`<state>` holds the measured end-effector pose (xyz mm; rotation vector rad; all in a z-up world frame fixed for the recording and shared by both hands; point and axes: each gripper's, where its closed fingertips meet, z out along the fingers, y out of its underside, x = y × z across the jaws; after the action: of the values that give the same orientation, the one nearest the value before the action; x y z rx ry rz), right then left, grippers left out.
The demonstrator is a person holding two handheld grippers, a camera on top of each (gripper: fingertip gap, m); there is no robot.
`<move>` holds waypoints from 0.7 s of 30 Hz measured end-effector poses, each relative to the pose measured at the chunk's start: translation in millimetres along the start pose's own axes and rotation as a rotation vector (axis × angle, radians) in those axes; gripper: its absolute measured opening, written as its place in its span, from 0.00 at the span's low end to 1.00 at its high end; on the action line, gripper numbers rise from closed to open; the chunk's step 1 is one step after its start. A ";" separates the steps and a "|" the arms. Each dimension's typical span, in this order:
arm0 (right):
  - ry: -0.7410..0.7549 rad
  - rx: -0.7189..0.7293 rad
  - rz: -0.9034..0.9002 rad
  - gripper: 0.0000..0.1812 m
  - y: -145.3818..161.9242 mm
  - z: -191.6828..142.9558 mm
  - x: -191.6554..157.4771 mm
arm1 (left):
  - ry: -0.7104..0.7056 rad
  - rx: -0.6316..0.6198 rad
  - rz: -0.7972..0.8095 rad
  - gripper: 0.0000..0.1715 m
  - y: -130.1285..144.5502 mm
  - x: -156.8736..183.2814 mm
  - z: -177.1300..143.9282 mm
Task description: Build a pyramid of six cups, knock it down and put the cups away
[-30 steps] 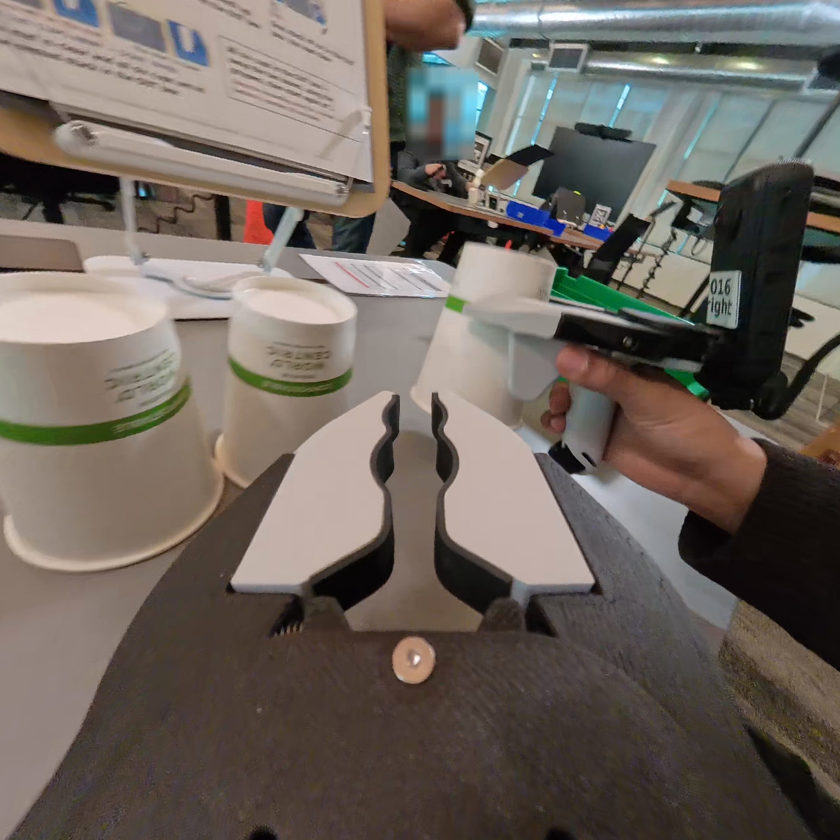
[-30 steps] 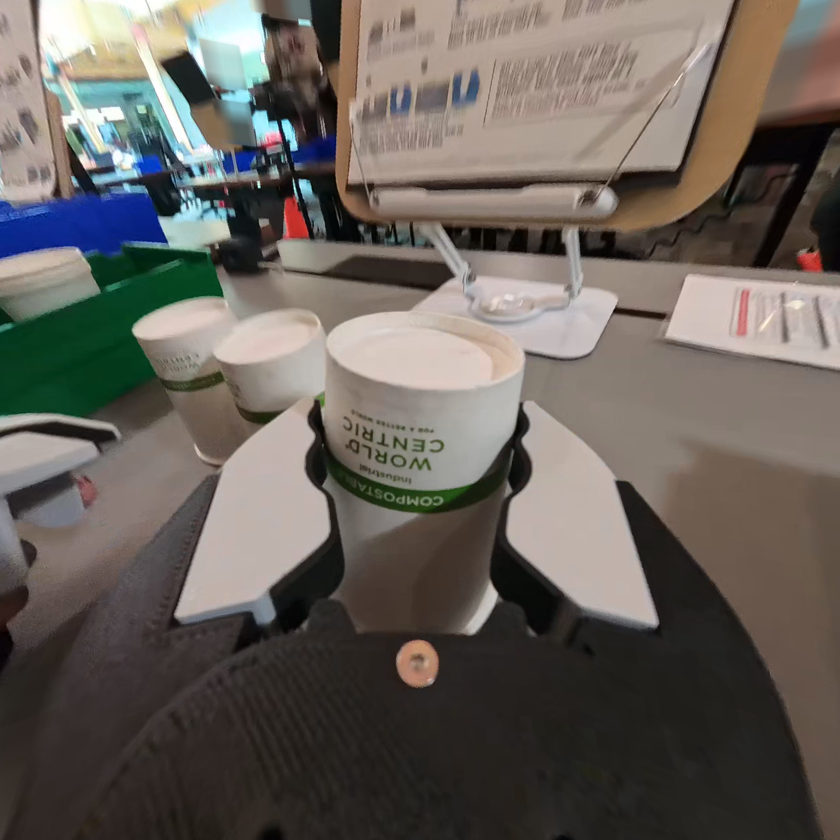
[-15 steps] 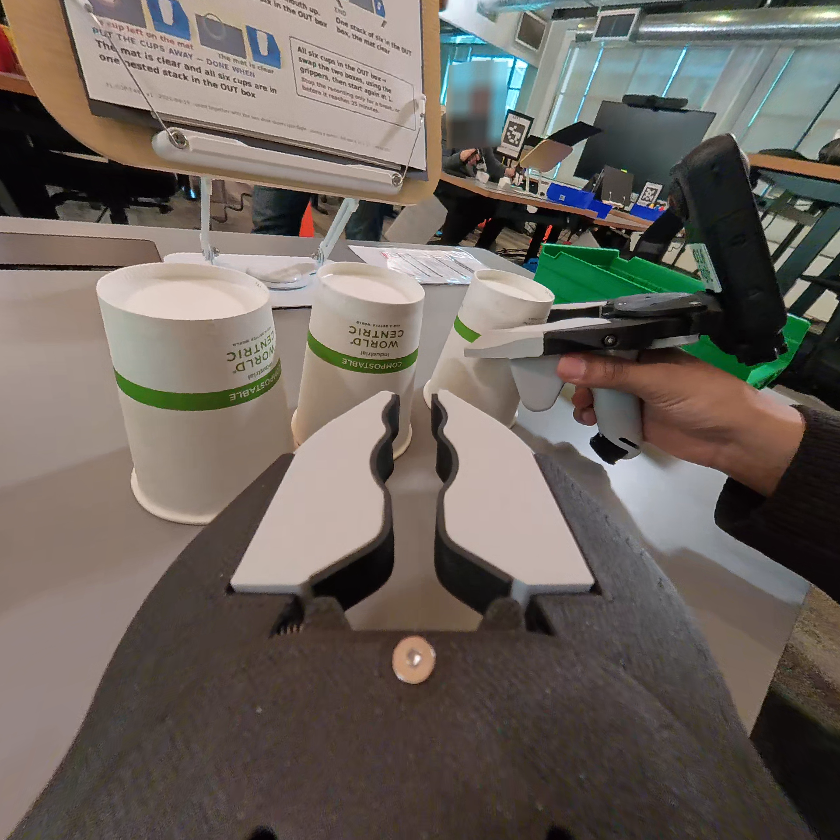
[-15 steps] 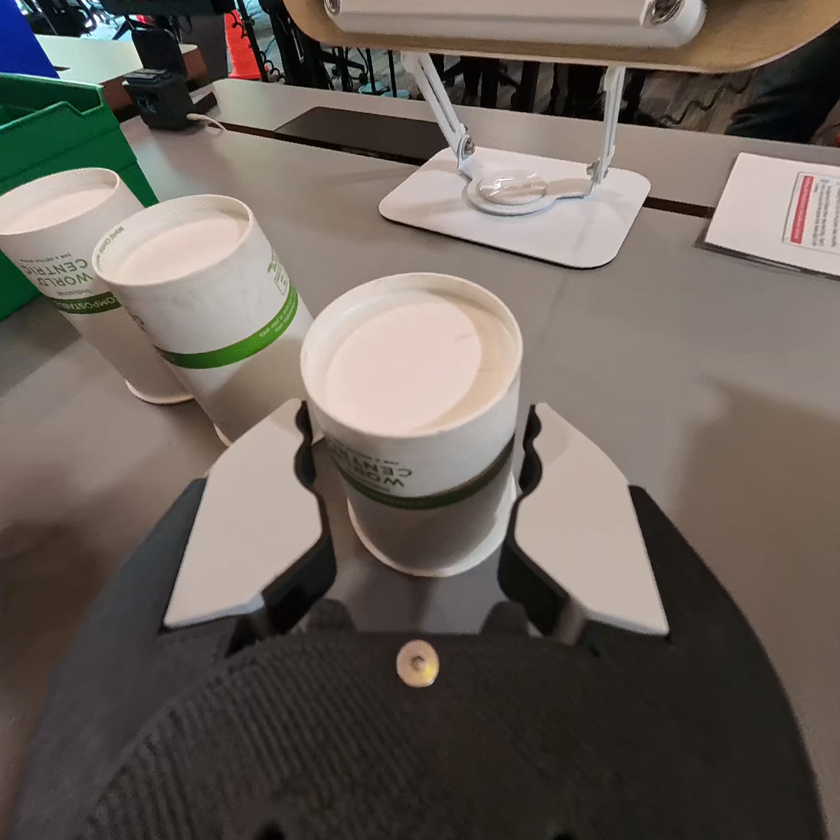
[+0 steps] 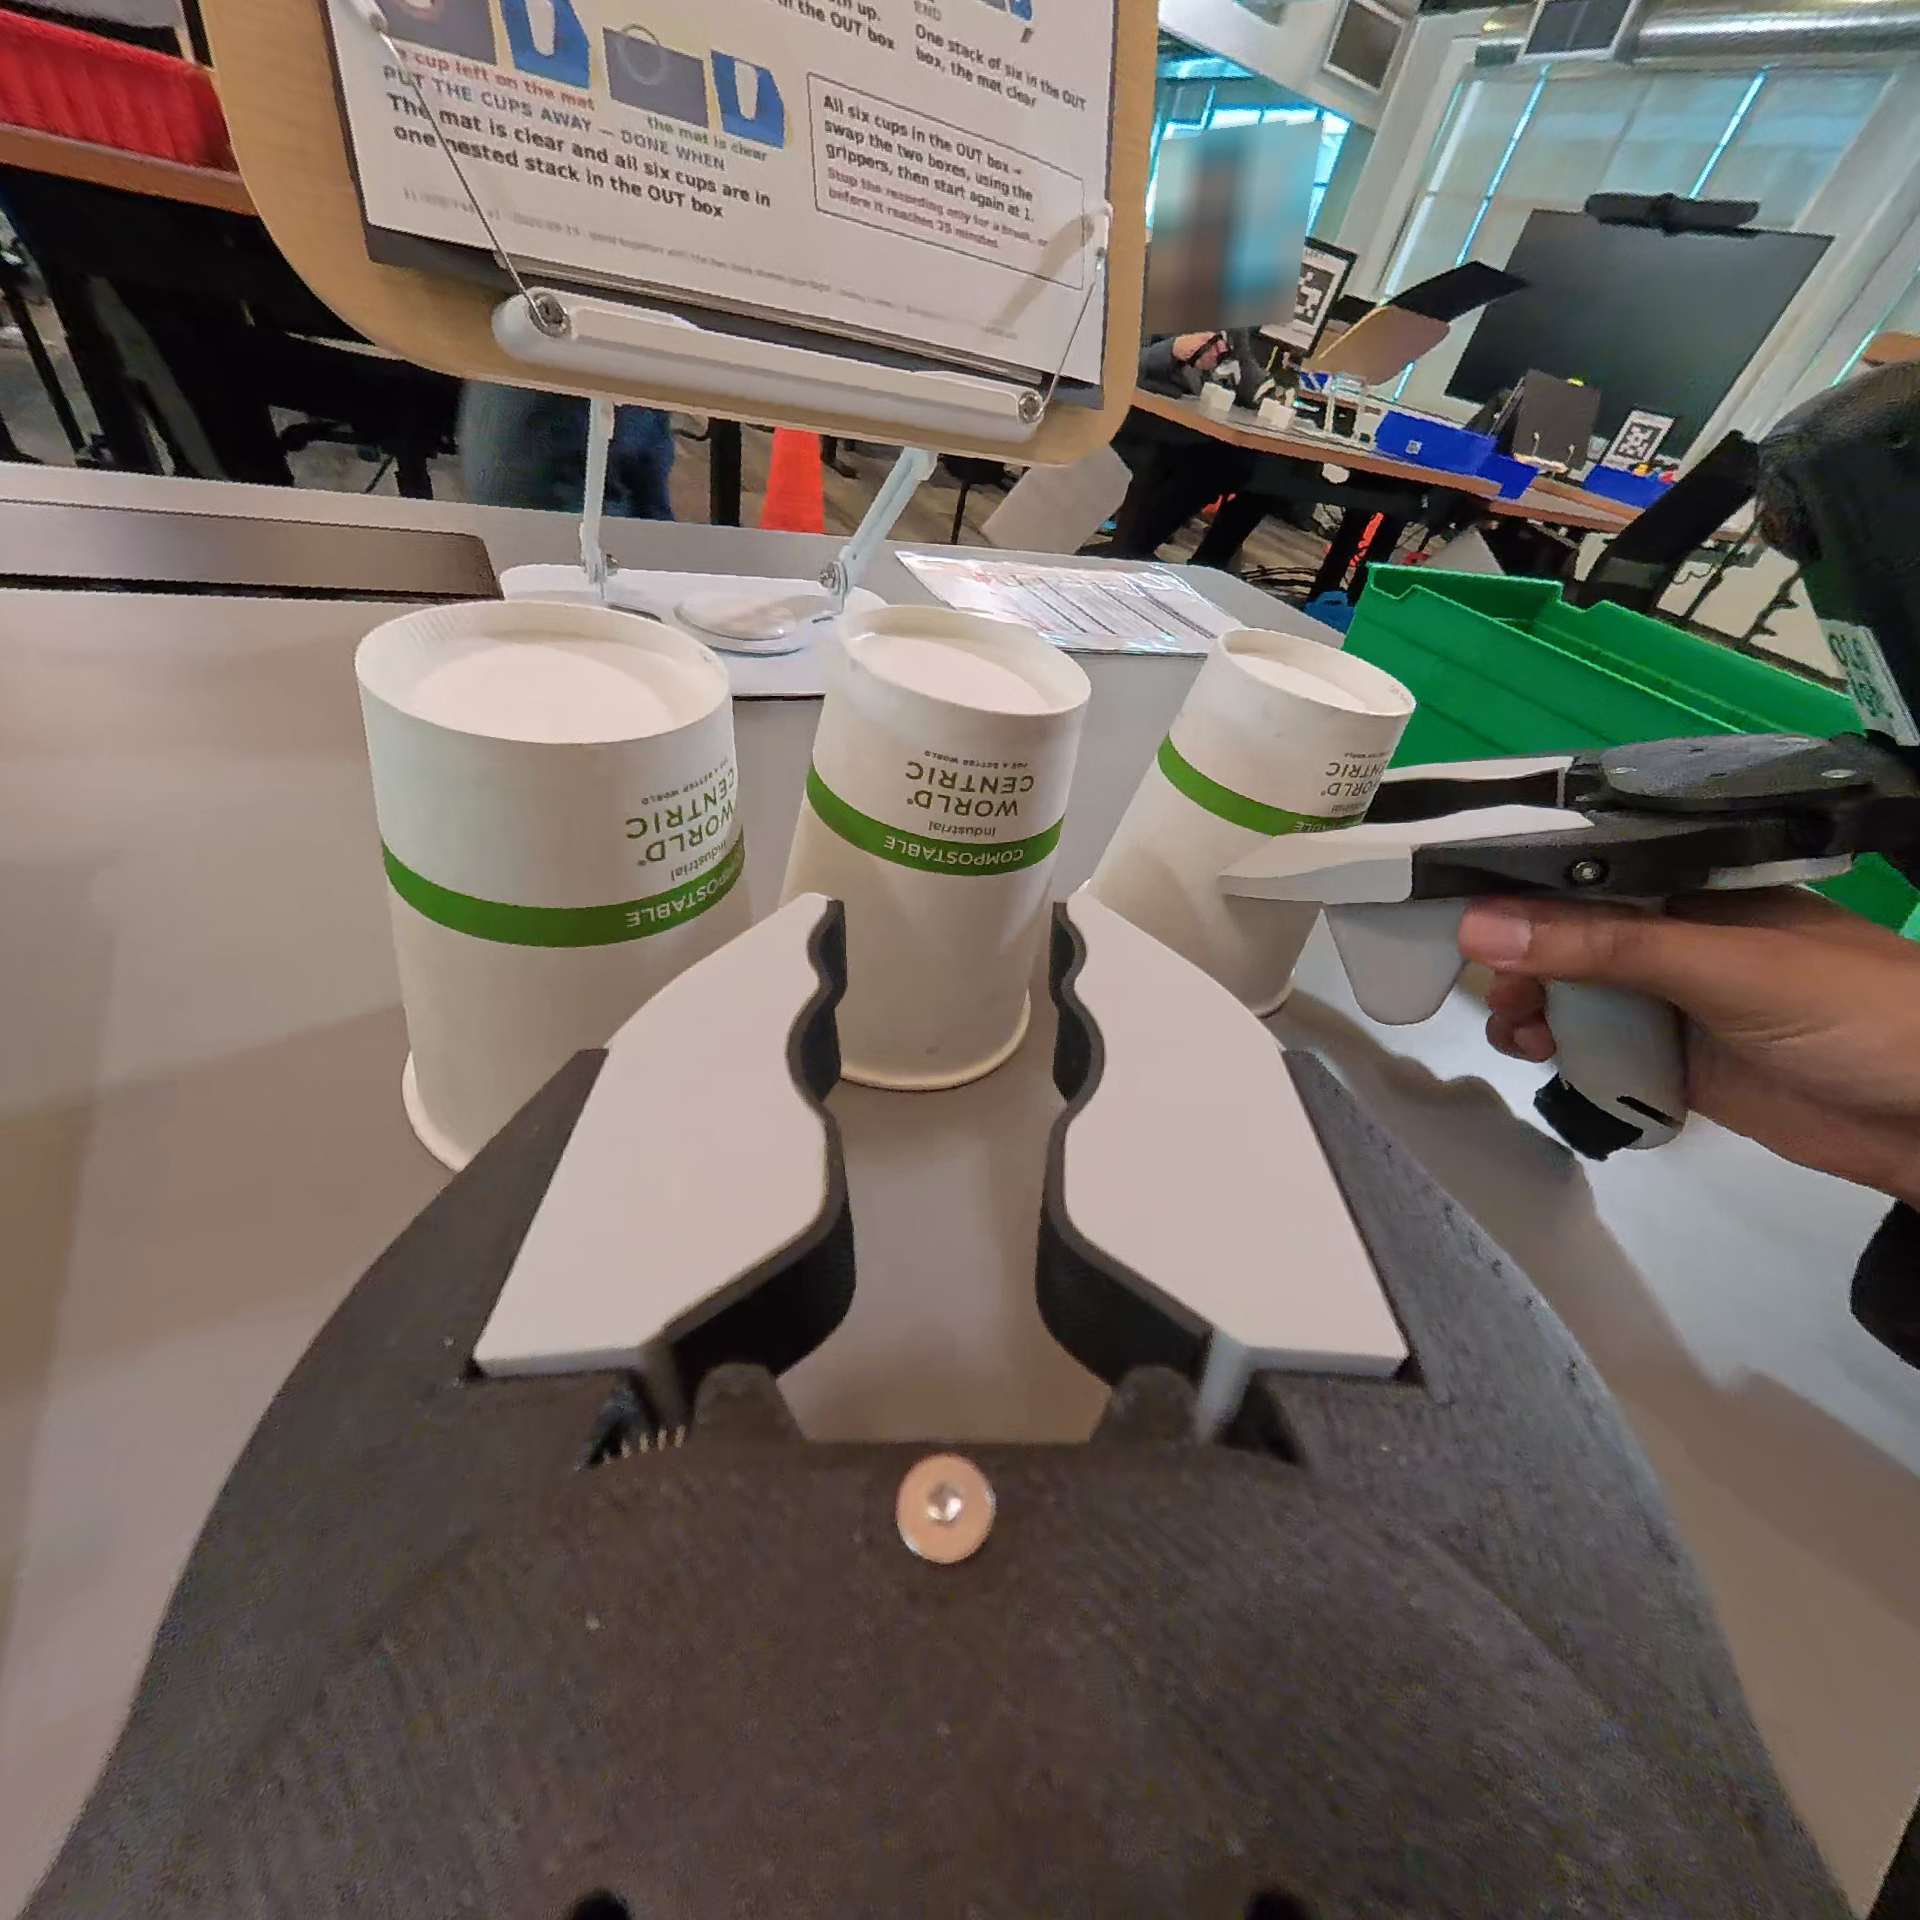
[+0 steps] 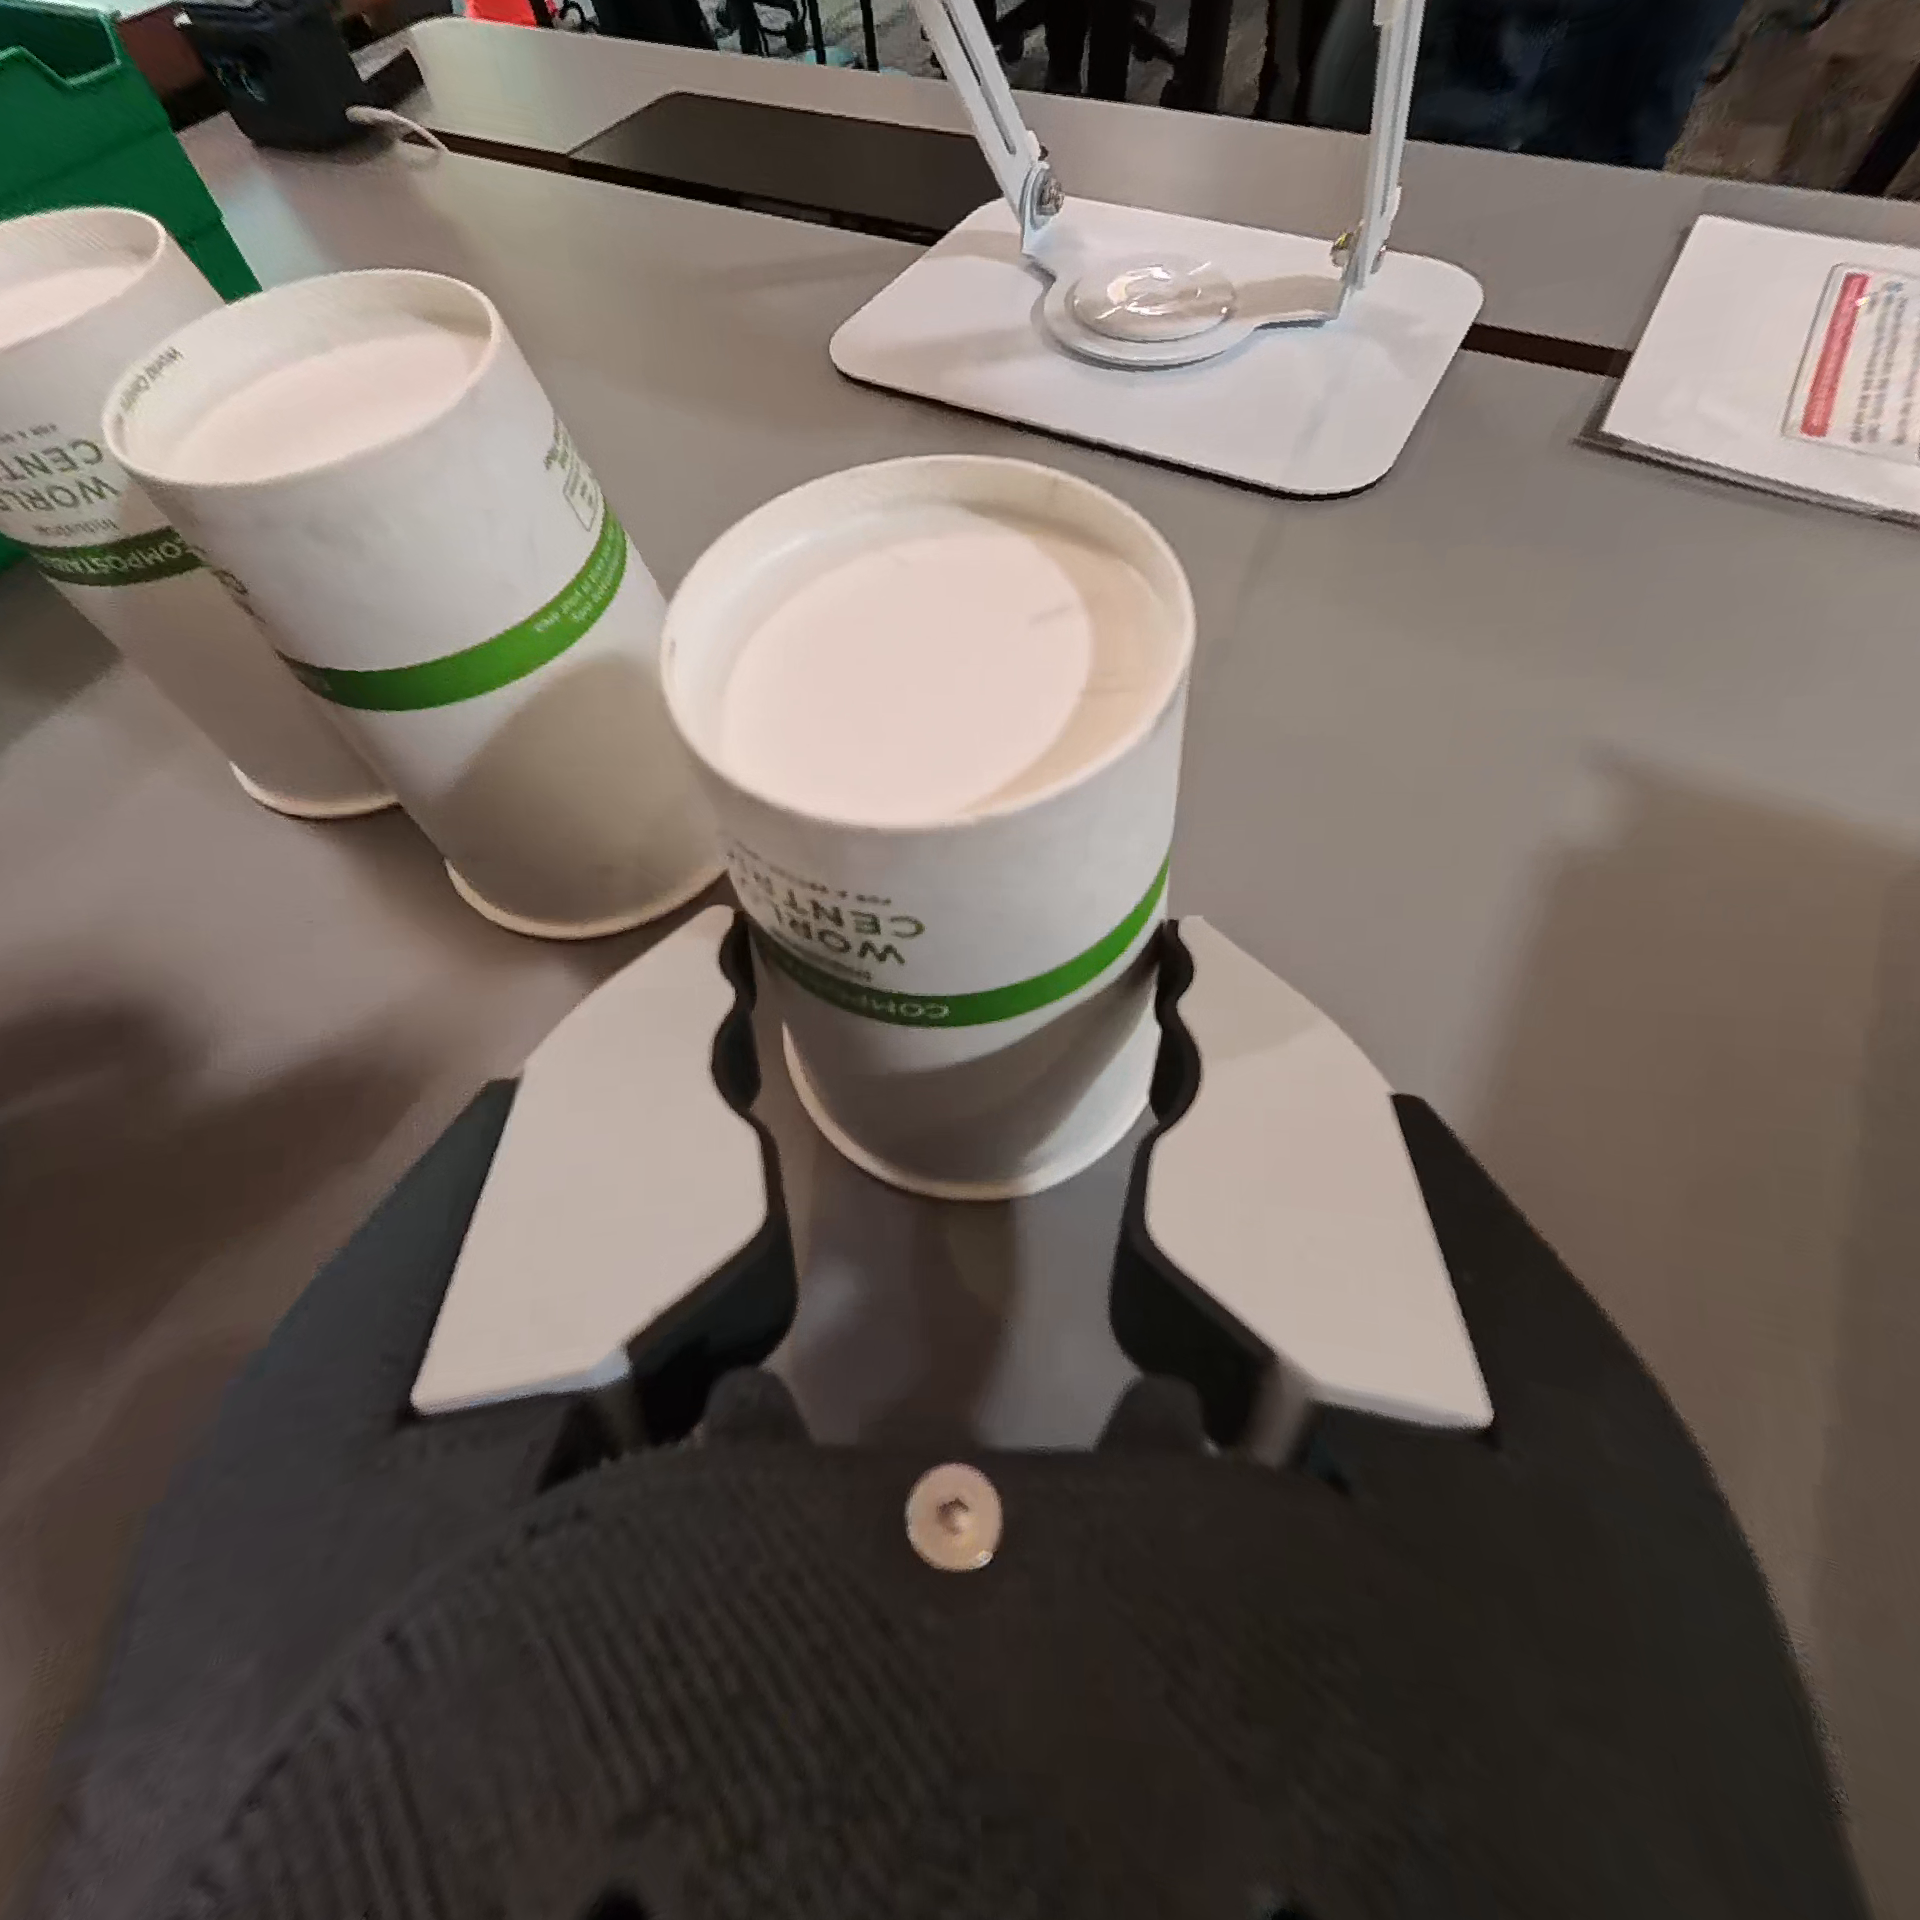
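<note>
A big open work room with gray tables and tall windows.

Ahead of the tool stood a gray table [image 5: 208,727] with a wooden board on a white stand [image 5: 717,613]. Far off to the right, long tables [image 5: 1351,457] held blue bins [image 5: 1434,442], and a big dark screen [image 5: 1631,312] stood before bright windows [image 5: 1621,145]. Silver pipes [image 5: 1766,42] ran under the ceiling. An orange cone [image 5: 795,483] sat on the floor behind the stand.

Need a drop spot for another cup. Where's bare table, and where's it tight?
Free: the grey table right of the nearest cup, bordered behind by the white stand base and the paper sheet. Also free in front of the cups, left of the right gripper. Crowded: the row of three upside-down cups towards the green bin.
</note>
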<state>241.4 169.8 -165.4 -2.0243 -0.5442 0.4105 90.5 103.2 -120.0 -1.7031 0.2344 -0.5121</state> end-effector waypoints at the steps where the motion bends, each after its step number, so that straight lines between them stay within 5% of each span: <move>1: -0.001 0.003 0.003 0.42 -0.2 0.1 0.8 | 0.003 -0.003 -0.002 0.22 0.3 0.3 0.7; 21: -0.046 0.030 -0.080 0.41 -6.8 11.2 -28.0 | 0.013 0.005 0.000 0.22 -0.6 2.1 0.6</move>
<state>210.8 166.0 -163.0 -1.9617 -0.6415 0.4148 92.5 102.9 -119.1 -1.6948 0.2429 -0.5236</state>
